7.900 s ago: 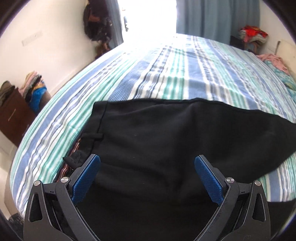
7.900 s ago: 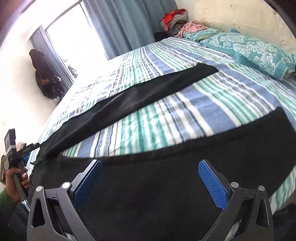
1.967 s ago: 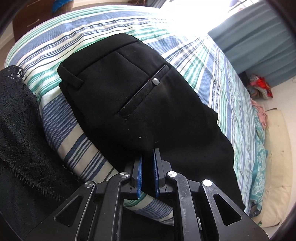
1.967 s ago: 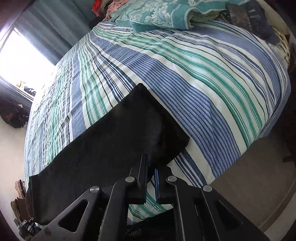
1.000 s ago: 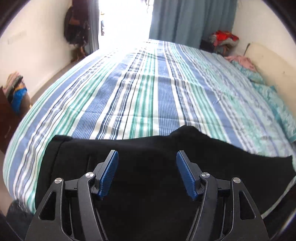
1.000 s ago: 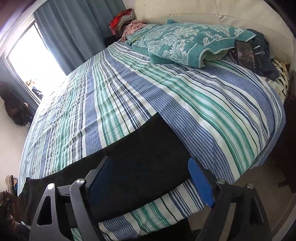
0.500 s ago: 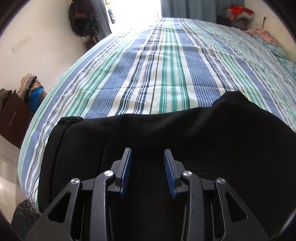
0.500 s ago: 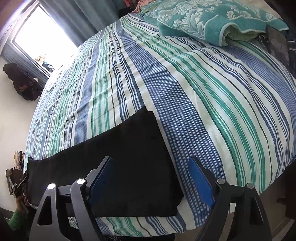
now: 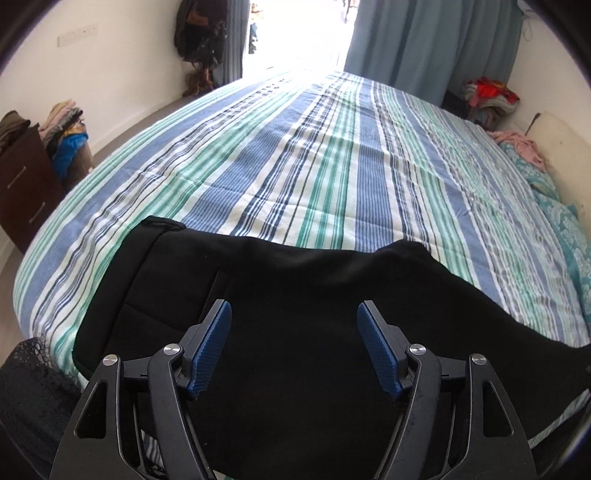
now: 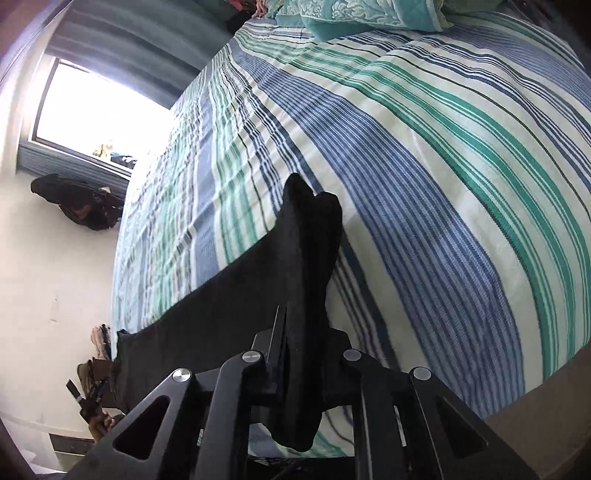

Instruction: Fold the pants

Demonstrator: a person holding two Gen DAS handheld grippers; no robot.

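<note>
Striped bedding (image 9: 332,177) carries the black pants (image 9: 314,332) along the bed's near edge, where the left gripper (image 9: 294,345) hovers with fingers apart over the waist end while the right gripper (image 10: 295,354), clamped on the raised leg end, should carry it level toward nine o'clock, hems aligned.

A wide bed under a blue, green and white striped cover (image 9: 332,177) fills the room. Beyond its far end, bright daylight pours through a tall window (image 9: 299,33), with grey-blue curtains (image 9: 424,44) drawn to the right. The white wall (image 9: 122,66) on the left carries dark bags hung on a hook (image 9: 197,33). A dark brown wooden dresser (image 9: 22,184) stands near left, clothes piled beside it. Teal patterned pillows (image 10: 369,14) lie at the right.
</note>
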